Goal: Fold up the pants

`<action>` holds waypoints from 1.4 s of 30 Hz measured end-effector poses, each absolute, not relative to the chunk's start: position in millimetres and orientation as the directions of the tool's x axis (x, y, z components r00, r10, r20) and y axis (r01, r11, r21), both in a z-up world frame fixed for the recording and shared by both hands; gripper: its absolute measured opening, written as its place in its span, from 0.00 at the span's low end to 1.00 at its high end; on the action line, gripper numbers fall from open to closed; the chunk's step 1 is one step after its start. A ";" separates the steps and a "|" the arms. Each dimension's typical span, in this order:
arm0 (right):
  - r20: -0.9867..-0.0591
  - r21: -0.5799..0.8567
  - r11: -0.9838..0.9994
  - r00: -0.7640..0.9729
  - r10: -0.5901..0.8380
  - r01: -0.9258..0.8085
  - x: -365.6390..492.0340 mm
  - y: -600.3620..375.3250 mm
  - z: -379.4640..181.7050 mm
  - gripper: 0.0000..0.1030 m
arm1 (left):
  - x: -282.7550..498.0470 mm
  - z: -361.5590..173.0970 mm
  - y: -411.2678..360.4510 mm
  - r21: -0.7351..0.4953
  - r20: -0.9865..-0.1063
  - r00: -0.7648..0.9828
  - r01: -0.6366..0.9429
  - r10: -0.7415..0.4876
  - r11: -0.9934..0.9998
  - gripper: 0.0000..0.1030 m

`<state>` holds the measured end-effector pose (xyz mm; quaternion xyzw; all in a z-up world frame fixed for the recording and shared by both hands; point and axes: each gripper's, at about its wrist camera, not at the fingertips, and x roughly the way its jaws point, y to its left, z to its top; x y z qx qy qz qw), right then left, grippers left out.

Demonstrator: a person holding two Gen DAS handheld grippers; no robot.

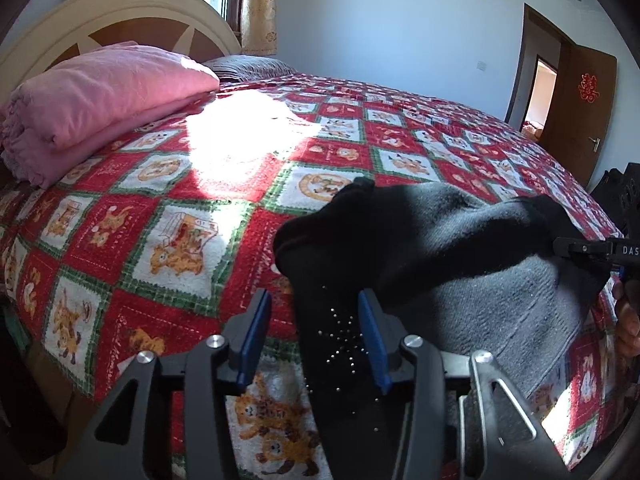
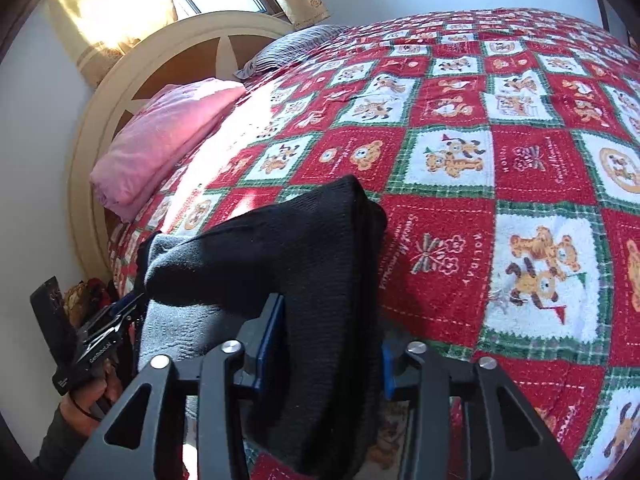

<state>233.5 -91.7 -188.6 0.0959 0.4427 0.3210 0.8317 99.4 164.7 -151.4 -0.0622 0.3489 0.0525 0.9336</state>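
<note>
The bed (image 1: 168,216) is covered by a red, white and green checked blanket (image 2: 448,168) printed with cartoon bears. At its head stands a cream arched headboard (image 1: 120,4). A folded pink quilt (image 1: 100,96) lies on the blanket beside the headboard, and a grey striped pillow (image 2: 288,50) lies next to it, also against the head end. A bright sun patch (image 1: 240,132) falls on the blanket near the quilt. Black pants (image 2: 304,248) with a grey lining lie partly on the blanket at the near edge.
</note>
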 end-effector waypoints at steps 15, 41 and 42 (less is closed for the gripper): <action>-0.640 0.328 0.876 0.599 0.482 -0.354 152.1 -156.3 -139.1 0.62 | 52.0 -99.3 144.2 -0.039 -0.587 0.807 -0.110 0.066 0.993 0.76; -0.495 0.103 0.891 0.754 0.431 -0.442 58.1 -140.4 -59.2 0.73 | 6.9 -34.8 119.4 -0.065 -0.436 0.899 -0.078 0.042 0.995 1.00; -0.493 0.104 0.892 0.756 0.430 -0.440 57.5 -141.1 -58.2 0.73 | 6.2 -33.6 118.3 -0.063 -0.435 0.899 -0.076 0.042 0.995 1.00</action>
